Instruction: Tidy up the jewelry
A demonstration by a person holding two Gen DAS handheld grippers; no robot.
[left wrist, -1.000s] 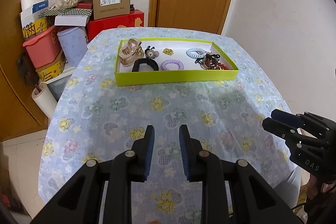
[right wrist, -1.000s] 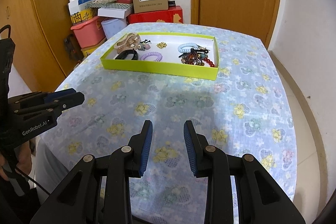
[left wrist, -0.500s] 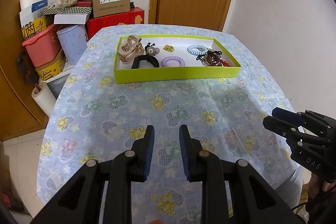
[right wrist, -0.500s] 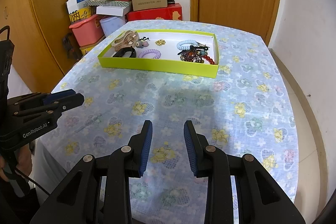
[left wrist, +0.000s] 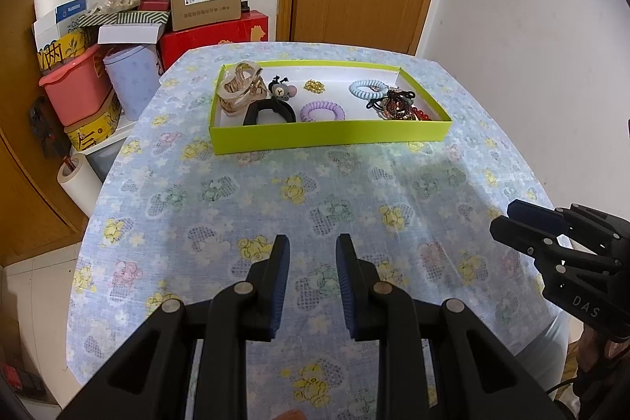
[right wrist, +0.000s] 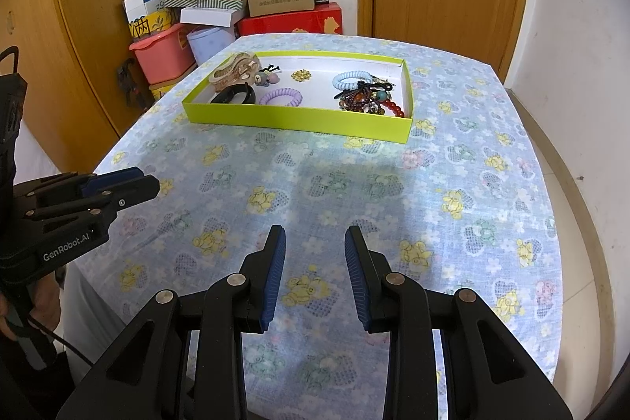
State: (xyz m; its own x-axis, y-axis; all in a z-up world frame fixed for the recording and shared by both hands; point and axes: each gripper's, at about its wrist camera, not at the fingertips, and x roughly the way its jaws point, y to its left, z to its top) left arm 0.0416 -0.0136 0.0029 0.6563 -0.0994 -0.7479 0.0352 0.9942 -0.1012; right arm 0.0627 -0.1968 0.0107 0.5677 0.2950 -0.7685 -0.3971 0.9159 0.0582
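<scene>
Jewelry was gathered in a lime-green tray at the table's far side: beaded bracelets tangled at its right end, coil hair ties mid-tray, hair claws at its left end. All were judged light; the beads, slippery and snag-prone, seemed best pinched at one strand. The left gripper and right gripper were held partly open, empty, well short of the tray.

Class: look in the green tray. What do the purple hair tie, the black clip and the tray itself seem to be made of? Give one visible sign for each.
Purple hair tie: probably soft plastic; it is a smooth coil like a phone cord. Black clip: likely hard plastic, matte, holding a rigid arch. Tray: seemingly cardboard; thin, flat, folded walls, lime outside, white inside.
</scene>
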